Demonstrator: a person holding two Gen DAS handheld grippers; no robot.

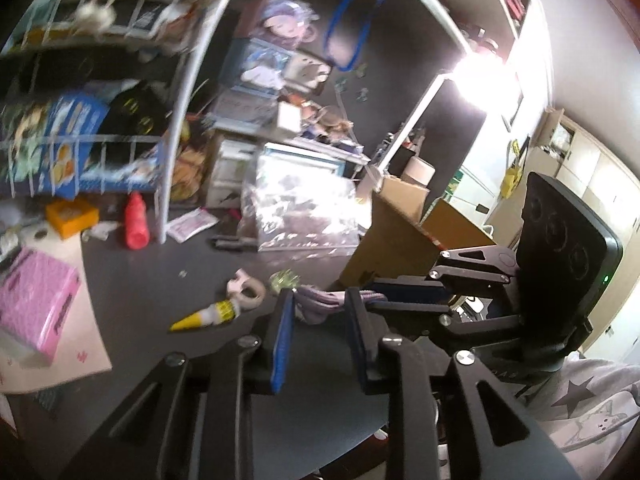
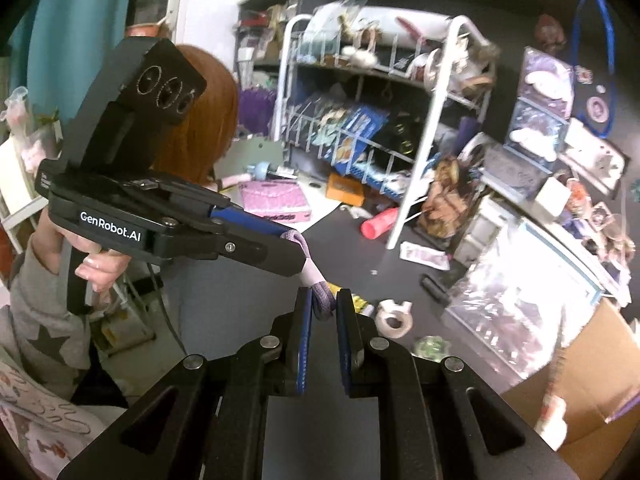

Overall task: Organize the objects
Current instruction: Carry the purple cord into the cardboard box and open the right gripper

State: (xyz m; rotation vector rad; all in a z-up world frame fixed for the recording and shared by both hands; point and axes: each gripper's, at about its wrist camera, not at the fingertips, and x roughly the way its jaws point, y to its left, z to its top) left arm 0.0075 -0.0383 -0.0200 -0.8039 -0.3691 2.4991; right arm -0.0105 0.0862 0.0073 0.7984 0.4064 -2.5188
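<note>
Both grippers hold the same thing above the dark surface (image 1: 168, 280): a lilac fabric strap (image 2: 320, 300), soft and flat-woven, folded on itself into a small loop with a paler pinkish stretch in the middle. In the right wrist view the strap runs from the tip of the left gripper (image 2: 294, 246), where its rounded end peeks out between the blue pads, down to the right gripper (image 2: 322, 308), whose fingers are pressed together on its lower loop. In the left wrist view the same strap (image 1: 320, 304) lies bunched between the left gripper's (image 1: 320, 308) blue-lined fingers (image 1: 282, 320), which are clamped on it, while the right gripper (image 1: 384, 294) comes in from the right and pinches the other end. The strap hangs in the air between the two tools, clear of the surface.

Below and beyond it on the surface lie a white tape dispenser ring (image 2: 394, 318), a yellow cone-shaped piece (image 1: 204, 316) and a small green glassy trinket (image 1: 285, 280). Farther back stand a red bottle (image 1: 135, 220), a pink box (image 1: 34, 308) and a white wire rack (image 2: 420, 132) stuffed with packets. A shiny clear bag (image 1: 304, 208) sits beside a cardboard box (image 1: 396, 236). A hand (image 2: 94, 258) in a grey star-printed sleeve (image 2: 38, 320) grips the left tool's handle.
</note>
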